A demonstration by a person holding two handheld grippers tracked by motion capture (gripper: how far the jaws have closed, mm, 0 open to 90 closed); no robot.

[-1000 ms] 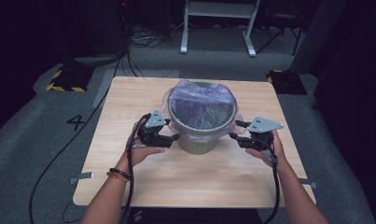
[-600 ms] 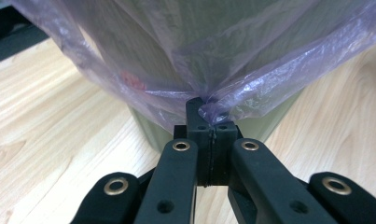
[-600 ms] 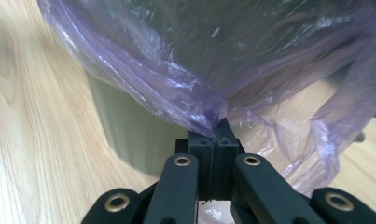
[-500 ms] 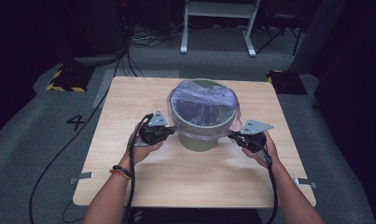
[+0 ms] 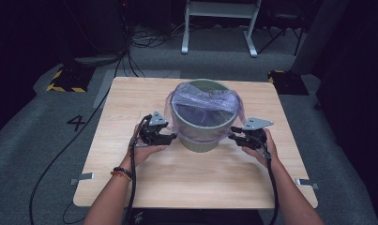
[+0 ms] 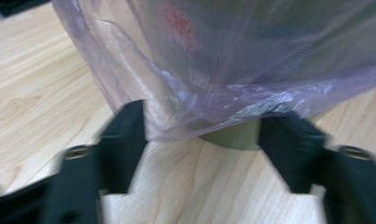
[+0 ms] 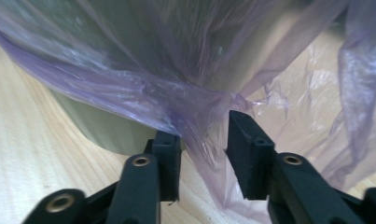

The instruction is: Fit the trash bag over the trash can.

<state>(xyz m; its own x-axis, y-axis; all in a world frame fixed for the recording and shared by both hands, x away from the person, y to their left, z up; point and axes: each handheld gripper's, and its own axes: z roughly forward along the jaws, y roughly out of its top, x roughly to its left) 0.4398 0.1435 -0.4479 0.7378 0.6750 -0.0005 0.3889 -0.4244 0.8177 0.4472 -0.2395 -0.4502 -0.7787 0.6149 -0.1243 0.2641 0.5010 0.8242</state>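
A green bin [image 5: 203,133] stands in the middle of the wooden table [image 5: 186,183], lined with a thin purple bag [image 5: 203,101] whose skirt hangs down its outer wall. My left gripper [image 5: 172,137] sits at the bin's left side, low by the table. Its jaws have just been opening and stand wide apart in the left gripper view [image 6: 202,140], with the bag's hem [image 6: 213,116] loose between them. My right gripper [image 5: 233,133] is at the bin's right side. Its jaws [image 7: 204,140] have just been opening too, and a twisted fold of bag [image 7: 199,116] passes through the gap unpinched.
Bare wood lies in front of the bin and to both sides. Beyond the table are grey floor, black cables [image 5: 130,51], two yellow-and-black striped blocks [image 5: 64,79] and a white stand's legs [image 5: 219,28]. The gripper cables trail back along both forearms.
Both hands have sunk along the bin's sides toward the table. The bag film that bulged over the bin's mouth now sags inside it, and its skirt hangs lower down the wall.
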